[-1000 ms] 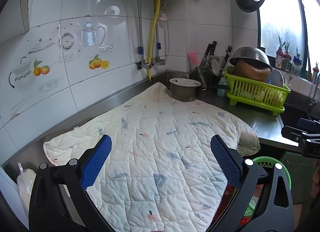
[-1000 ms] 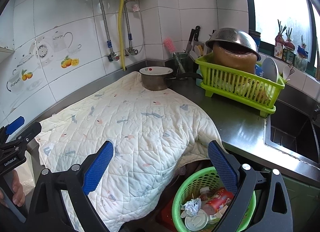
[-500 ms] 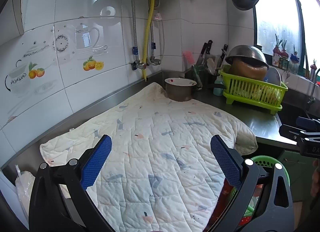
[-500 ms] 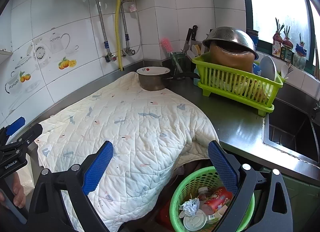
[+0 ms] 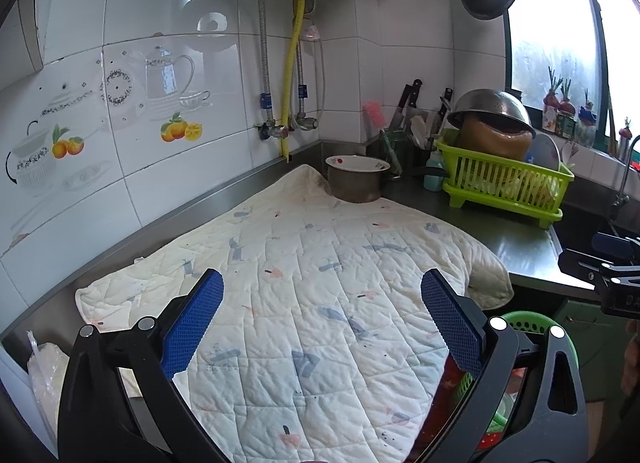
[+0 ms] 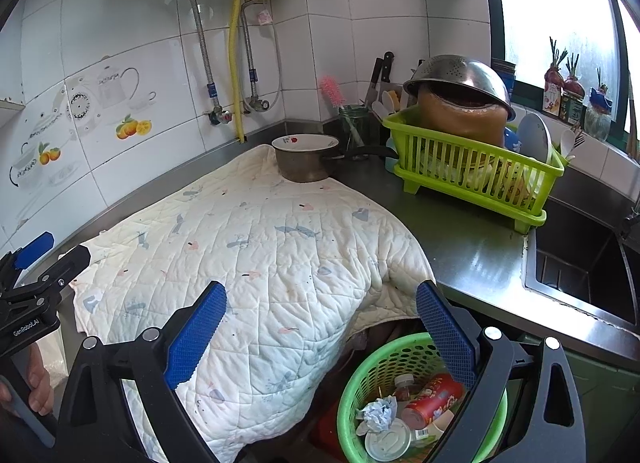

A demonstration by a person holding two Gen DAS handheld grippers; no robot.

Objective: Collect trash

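Observation:
A green trash basket (image 6: 360,379) stands on the floor below the counter edge. It holds a red can (image 6: 430,399), crumpled paper (image 6: 378,415), a round lid (image 6: 386,443) and a small bottle (image 6: 404,381). Its rim also shows in the left wrist view (image 5: 528,321). My right gripper (image 6: 322,333) is open and empty, above the quilt's hanging edge and the basket. My left gripper (image 5: 320,321) is open and empty over the white quilted cloth (image 5: 300,275) covering the counter. No loose trash shows on the cloth.
A metal pot (image 6: 306,159) sits at the cloth's far end. A green dish rack (image 6: 472,167) with a colander stands right of it, knives and brushes behind. A sink (image 6: 580,267) lies at far right. A plastic bag (image 5: 44,375) is at the left edge.
Both grippers have drawn back and risen slightly, so the counter looks a bit farther away. Both stay open and empty.

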